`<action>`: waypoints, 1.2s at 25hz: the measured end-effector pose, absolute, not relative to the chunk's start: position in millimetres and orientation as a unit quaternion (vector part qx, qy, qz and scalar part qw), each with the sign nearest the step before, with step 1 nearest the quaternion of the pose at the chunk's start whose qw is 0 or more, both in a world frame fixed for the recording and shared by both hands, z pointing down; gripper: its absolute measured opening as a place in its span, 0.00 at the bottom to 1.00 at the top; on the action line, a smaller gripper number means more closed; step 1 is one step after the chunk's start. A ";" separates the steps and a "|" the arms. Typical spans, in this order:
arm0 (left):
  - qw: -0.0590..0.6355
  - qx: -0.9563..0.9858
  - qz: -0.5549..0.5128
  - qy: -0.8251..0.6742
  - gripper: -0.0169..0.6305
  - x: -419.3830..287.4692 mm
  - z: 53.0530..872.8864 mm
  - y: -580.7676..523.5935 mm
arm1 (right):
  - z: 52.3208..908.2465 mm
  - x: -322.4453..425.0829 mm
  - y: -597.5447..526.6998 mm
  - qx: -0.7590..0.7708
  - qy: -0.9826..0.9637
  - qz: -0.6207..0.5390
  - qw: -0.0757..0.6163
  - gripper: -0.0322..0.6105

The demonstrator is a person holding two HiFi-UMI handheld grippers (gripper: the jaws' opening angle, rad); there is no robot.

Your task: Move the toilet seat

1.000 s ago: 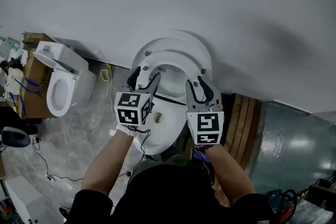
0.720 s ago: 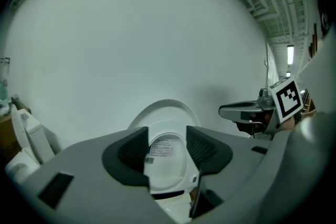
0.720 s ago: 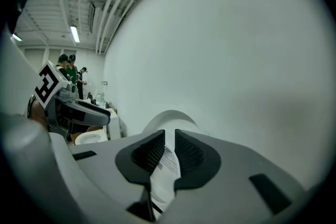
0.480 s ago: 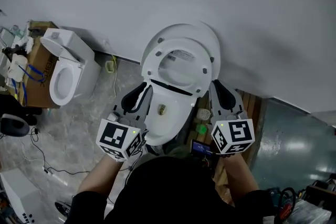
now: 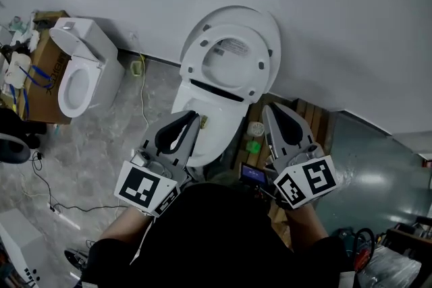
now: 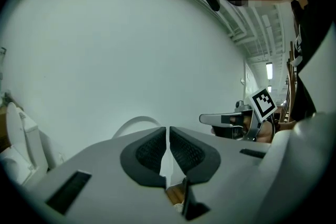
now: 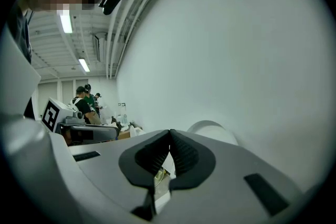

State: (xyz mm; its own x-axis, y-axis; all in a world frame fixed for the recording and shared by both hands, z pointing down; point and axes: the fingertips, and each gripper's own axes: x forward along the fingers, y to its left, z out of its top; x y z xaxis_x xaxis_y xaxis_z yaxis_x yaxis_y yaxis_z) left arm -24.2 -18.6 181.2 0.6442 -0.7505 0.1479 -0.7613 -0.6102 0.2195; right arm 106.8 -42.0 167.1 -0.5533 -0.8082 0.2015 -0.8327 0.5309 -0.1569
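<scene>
The white toilet seat [image 5: 197,71] stands raised, leaning on the upright lid [image 5: 236,12] against the wall, above the bowl [image 5: 210,119]. My left gripper [image 5: 192,117] hovers over the bowl's left side, shut and empty, short of the seat. My right gripper [image 5: 268,108] is to the right of the bowl, also shut on nothing. In the left gripper view the black pads [image 6: 152,149] meet, with the lid's rim [image 6: 137,122] beyond. The right gripper view shows closed pads [image 7: 185,155] and the lid [image 7: 212,131] ahead.
A second white toilet [image 5: 77,81] and a cardboard box [image 5: 44,88] stand at the left. Cables trail over the marble floor [image 5: 101,158]. Wooden planks [image 5: 317,121] and small green and white items [image 5: 253,145] lie right of the bowl. People [image 7: 84,102] stand far off.
Both grippers left the seat's sides, drew back toward the person and closed. The seat now rests upright against the lid.
</scene>
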 end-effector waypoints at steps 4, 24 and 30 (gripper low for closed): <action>0.130 0.901 0.018 -0.414 0.08 -29.2 177.2 6.4 | 161.5 100.9 -14.5 0.468 -0.876 0.110 0.043 0.10; 0.155 0.894 -0.008 -0.420 0.08 -47.0 174.0 33.7 | 170.9 73.1 29.1 0.451 -0.884 0.116 0.037 0.10; 0.169 0.893 -0.015 -0.418 0.08 -46.7 175.3 32.5 | 172.5 72.1 28.8 0.448 -0.885 0.117 0.038 0.10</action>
State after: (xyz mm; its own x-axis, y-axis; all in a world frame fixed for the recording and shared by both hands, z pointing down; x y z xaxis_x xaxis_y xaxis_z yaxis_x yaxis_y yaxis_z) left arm -46.7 32.5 175.3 0.6506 -0.7508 0.1141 -0.7406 -0.5940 0.3143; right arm 72.1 28.8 172.5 -0.5955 -0.7848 0.1717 -0.8025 0.5709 -0.1734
